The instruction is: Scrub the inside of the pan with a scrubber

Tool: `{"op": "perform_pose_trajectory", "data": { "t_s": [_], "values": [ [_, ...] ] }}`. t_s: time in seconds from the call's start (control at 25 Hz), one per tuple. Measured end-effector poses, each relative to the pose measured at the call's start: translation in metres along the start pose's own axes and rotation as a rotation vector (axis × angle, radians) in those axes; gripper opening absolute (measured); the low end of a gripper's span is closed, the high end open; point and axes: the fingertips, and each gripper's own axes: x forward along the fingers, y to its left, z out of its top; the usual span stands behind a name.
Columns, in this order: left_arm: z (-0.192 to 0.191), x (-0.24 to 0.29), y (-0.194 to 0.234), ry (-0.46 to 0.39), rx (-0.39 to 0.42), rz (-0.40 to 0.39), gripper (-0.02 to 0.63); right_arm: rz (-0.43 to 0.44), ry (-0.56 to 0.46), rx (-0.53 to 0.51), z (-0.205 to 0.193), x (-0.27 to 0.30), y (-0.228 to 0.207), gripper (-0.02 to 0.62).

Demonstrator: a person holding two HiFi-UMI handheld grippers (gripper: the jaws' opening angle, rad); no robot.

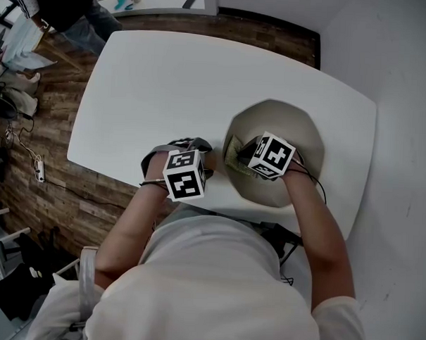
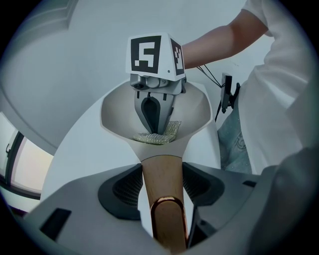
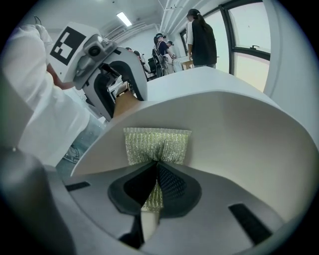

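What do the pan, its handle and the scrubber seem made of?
The pan has a smooth matte cream coating, maybe ceramic over metal. Its handle is matte brown, likely wood, with a shiny copper-coloured end ring. The scrubber is glittery yellow-green woven mesh, probably synthetic.

Right gripper (image 3: 157, 162) clamped on the scrubber (image 3: 157, 144) inside the pan (image 3: 239, 129)
Its jaws pinch the green-gold mesh, which fans out flat against the pale inner wall. Upper left, the left gripper (image 3: 122, 99) seems to clasp the wooden handle (image 3: 125, 103), though that part is partly hidden. People (image 3: 202, 37) stand by the windows beyond.
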Motion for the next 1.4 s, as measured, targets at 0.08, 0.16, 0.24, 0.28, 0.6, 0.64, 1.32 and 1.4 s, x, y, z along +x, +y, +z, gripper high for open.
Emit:
{"op": "perform_pose_trajectory", "data": {
  "t_s": [0.08, 0.16, 0.24, 0.28, 0.6, 0.64, 1.32, 1.4],
  "values": [
    [0.0, 0.0, 0.0, 0.0, -0.003, 0.001, 0.252, 0.036, 0.009, -0.008, -0.003, 0.0, 0.008, 0.023],
    [0.0, 0.0, 0.0, 0.0, -0.006, 0.001, 0.252, 0.069, 0.027, -0.017, -0.007, 0.001, 0.015, 0.023],
    [0.0, 0.0, 0.001, 0.001, -0.008, 0.002, 0.252, 0.095, 0.049, -0.022, -0.011, 0.001, 0.022, 0.023],
    [0.0, 0.0, 0.001, 0.002, -0.008, 0.003, 0.252, 0.108, 0.058, -0.022, -0.013, 0.001, 0.026, 0.023],
    [-0.001, 0.001, 0.002, 0.011, -0.021, 0.007, 0.252, 0.189, 0.12, -0.014, -0.032, -0.001, 0.048, 0.023],
    [-0.001, 0.0, 0.002, 0.01, -0.021, 0.007, 0.252, 0.195, 0.128, -0.015, -0.035, -0.002, 0.051, 0.023],
    [-0.001, 0.001, 0.003, 0.007, -0.022, 0.006, 0.252, 0.241, 0.306, 0.004, -0.084, -0.019, 0.062, 0.023],
    [-0.001, 0.001, 0.003, 0.009, -0.021, 0.008, 0.252, 0.236, 0.337, 0.006, -0.091, -0.022, 0.061, 0.023]
  ]
}}
